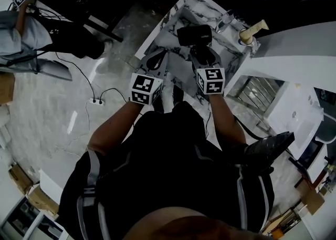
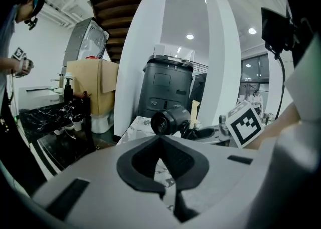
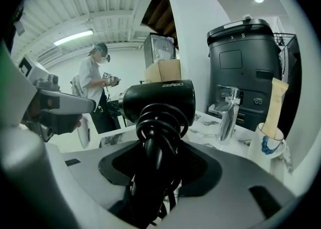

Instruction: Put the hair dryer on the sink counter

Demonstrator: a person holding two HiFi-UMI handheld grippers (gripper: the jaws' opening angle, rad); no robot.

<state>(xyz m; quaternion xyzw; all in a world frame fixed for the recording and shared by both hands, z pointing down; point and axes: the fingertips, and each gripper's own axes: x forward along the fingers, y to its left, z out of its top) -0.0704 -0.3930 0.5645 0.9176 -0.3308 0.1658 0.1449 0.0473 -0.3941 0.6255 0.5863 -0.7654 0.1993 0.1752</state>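
The black hair dryer [image 1: 194, 35] hangs over the marble sink counter [image 1: 176, 16]. My right gripper [image 1: 202, 55] is shut on its handle. In the right gripper view the hair dryer [image 3: 160, 100] stands upright with its barrel pointing left. Its cord is coiled round the handle between the jaws of my right gripper [image 3: 155, 173]. My left gripper [image 1: 156, 59] sits just left of the dryer, shut with nothing in it. In the left gripper view the tips of the left gripper [image 2: 160, 140] meet, and the hair dryer [image 2: 170, 120] shows beyond them.
A chrome faucet [image 3: 228, 115] and a white cup [image 3: 268, 145] holding a tube stand on the counter right of the dryer. A dark bin [image 2: 168, 90] stands behind the counter. Another person [image 3: 95, 85] with grippers stands across the room. A power strip [image 1: 95, 100] lies on the floor.
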